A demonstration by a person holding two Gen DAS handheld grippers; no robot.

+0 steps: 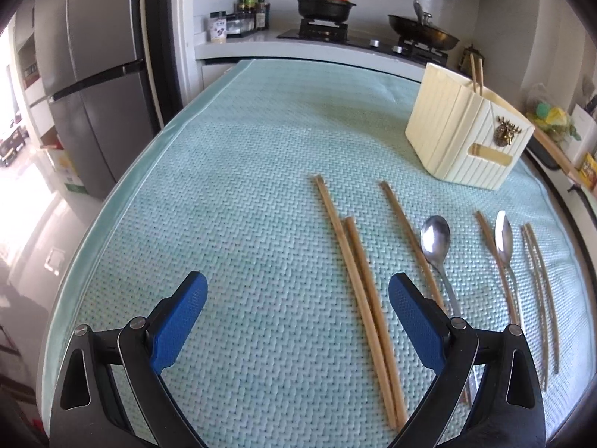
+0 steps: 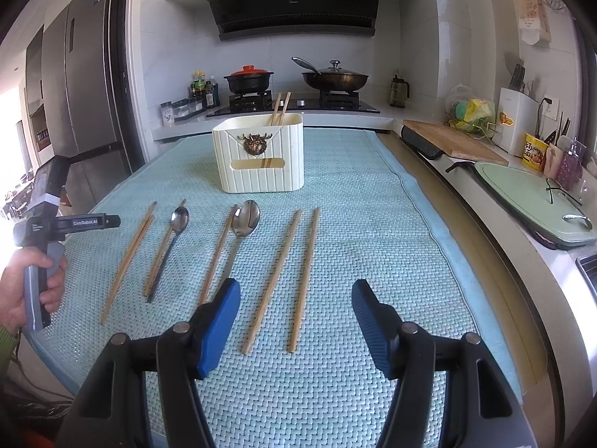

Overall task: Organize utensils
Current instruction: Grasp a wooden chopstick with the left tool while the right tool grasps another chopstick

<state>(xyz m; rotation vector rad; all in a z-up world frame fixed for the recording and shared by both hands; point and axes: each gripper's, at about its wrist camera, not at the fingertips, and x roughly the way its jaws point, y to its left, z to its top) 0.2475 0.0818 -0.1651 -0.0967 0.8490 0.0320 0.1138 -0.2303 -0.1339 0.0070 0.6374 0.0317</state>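
A cream ribbed utensil holder (image 2: 261,156) stands at the far middle of the teal mat (image 2: 373,224), with two chopsticks (image 2: 280,108) upright in it; it also shows in the left wrist view (image 1: 466,138). Several wooden chopsticks lie on the mat, a pair (image 2: 287,276) just ahead of my right gripper (image 2: 294,298), which is open and empty. Two metal spoons (image 2: 246,216) (image 2: 179,220) lie among the chopsticks. My left gripper (image 1: 298,298) is open and empty over the mat, with a chopstick pair (image 1: 358,291) between its fingers' line and a spoon (image 1: 435,239) to its right.
A stove with a black pot (image 2: 248,80) and a wok (image 2: 334,78) stands behind the mat. A fridge (image 2: 82,86) is at the left. A wooden cutting board (image 2: 451,138) and a green lidded tray (image 2: 530,198) sit on the right counter.
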